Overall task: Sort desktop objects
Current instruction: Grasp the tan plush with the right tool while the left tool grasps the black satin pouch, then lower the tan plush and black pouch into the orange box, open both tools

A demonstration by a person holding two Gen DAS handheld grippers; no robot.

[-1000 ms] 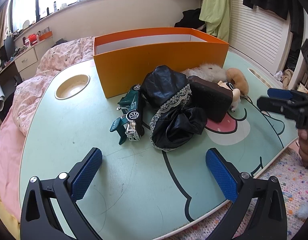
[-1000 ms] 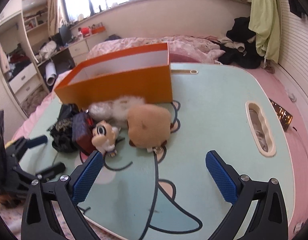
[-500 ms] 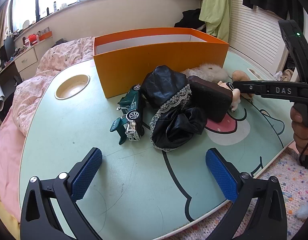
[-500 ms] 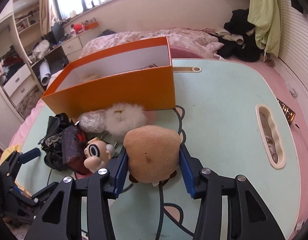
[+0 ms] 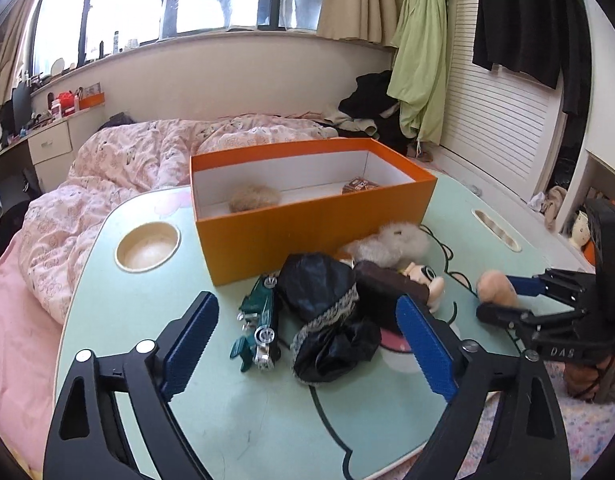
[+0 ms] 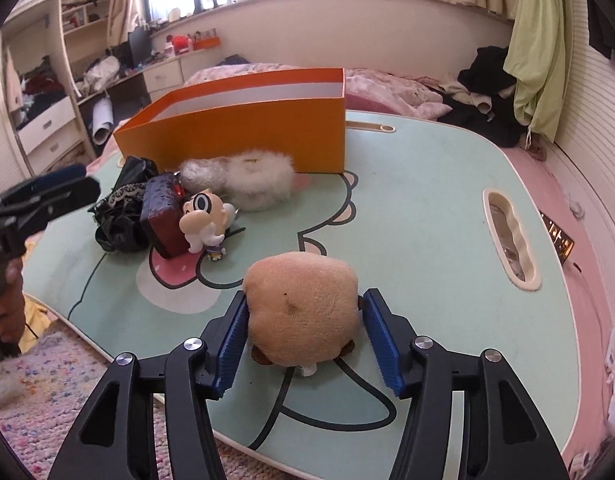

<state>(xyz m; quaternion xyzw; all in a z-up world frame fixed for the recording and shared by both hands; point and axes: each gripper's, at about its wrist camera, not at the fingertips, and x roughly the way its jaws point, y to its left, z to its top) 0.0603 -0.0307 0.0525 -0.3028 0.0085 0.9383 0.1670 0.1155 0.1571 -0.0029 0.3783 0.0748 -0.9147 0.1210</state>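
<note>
My right gripper [image 6: 306,298] is shut on a tan plush [image 6: 303,312], with both blue pads against its sides while the jaws are opening; in the left wrist view the plush [image 5: 493,288] hangs just above the table's right side. My left gripper [image 5: 305,302] hovers open over the table with nothing between its pads, its jaws closing. Ahead of it lie a green toy car [image 5: 261,320], a black lace-trimmed cloth [image 5: 323,308], a dark case [image 5: 391,284], a big-eyed figurine [image 6: 205,220] and a white fluffy toy [image 6: 259,180]. Behind them stands the orange box [image 5: 307,232].
The box holds a fuzzy tan ball [image 5: 253,198] and a small packet [image 5: 359,186]. The mint table has a round cup hole [image 5: 147,246] and a long slot [image 6: 509,236]. Pink bedding lies behind it, and a speckled rug below its near edge.
My right gripper closed on the tan plush and drew it away from the pile toward the near edge. My left gripper rose, its jaws narrowed, and the box's inside came into view.
</note>
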